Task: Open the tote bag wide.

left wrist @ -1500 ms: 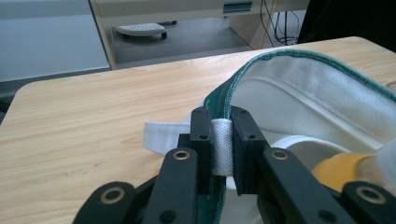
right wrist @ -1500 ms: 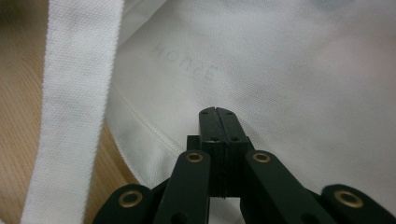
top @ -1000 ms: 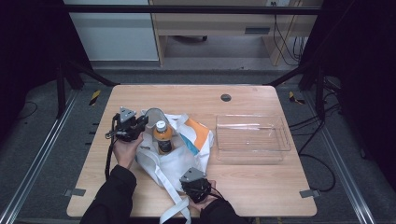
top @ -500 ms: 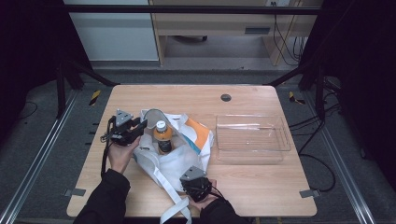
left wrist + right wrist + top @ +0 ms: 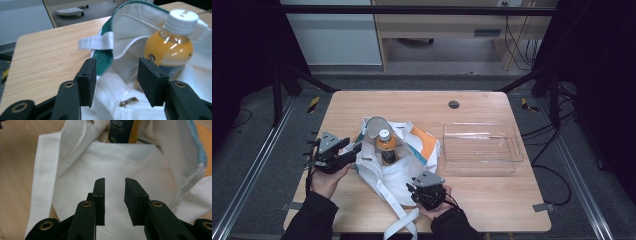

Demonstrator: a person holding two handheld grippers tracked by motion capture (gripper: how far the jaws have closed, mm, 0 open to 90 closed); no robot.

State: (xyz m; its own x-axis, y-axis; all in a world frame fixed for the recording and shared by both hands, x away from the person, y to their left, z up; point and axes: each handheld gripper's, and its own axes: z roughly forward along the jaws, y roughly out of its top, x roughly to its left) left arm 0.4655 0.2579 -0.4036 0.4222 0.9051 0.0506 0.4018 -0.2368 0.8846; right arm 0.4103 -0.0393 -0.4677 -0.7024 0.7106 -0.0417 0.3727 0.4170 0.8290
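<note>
A bottle of orange drink (image 5: 384, 146) with a white cap stands upright in the mouth of a white tote bag (image 5: 399, 167) that lies on the wooden table (image 5: 472, 200). My left gripper (image 5: 353, 151) is at the bag's left side, open. In the left gripper view the bag's green-edged rim (image 5: 105, 56) sits just beyond the gap of the left gripper (image 5: 116, 75), and the bottle (image 5: 172, 42) is to the right. My right gripper (image 5: 419, 188) is at the bag's near side. The right gripper (image 5: 114, 195) is open over white cloth (image 5: 120, 162), holding nothing.
A clear plastic tray (image 5: 482, 159) stands to the right of the bag. The bag's long white straps (image 5: 399, 222) trail to the table's near edge. A small dark hole (image 5: 454, 104) marks the far side of the tabletop.
My left gripper has drawn back to the left and toward the near edge, away from the bottle. The right gripper and the bottle have stayed put.
</note>
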